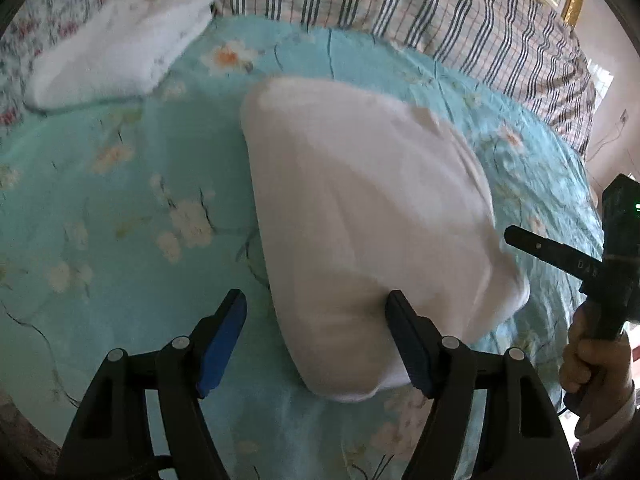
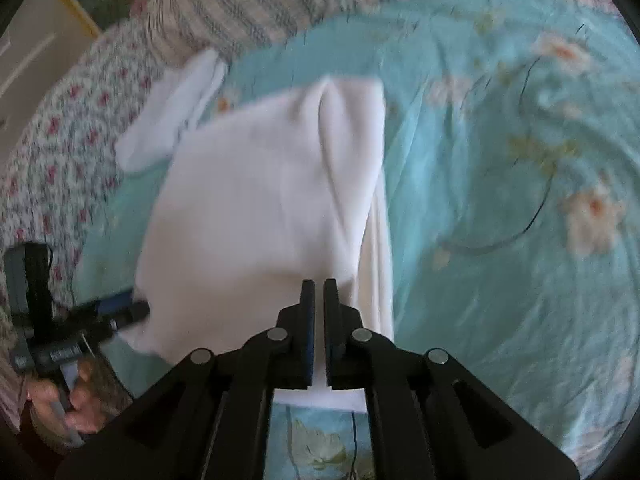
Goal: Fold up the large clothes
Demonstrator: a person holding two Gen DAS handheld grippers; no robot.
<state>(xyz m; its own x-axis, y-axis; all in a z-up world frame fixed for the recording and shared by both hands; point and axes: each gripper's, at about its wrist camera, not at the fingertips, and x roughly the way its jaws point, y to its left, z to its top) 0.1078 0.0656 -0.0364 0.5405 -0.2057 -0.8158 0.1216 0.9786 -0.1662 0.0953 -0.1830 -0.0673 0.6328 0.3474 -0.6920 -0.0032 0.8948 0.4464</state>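
garment (image 1: 360, 208), white, soft and smooth, lies folded into a rounded, puffy pad on the sheet (image 1: 120, 200), a thin turquoise cloth with pale blossoms. left gripper (image 1: 316, 312) stands wide open, its right finger at the garment's near edge, gripping nothing. right gripper (image 2: 319, 300) is narrowly parted over the near edge, pads not pressing. a second white folded cloth (image 1: 116, 48) lies by the striped pillow (image 1: 400, 0).

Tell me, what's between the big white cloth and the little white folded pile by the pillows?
Only bare bedsheet, turquoise with flowers, lies between the big white cloth and the folded pile. The left wrist view shows it best.
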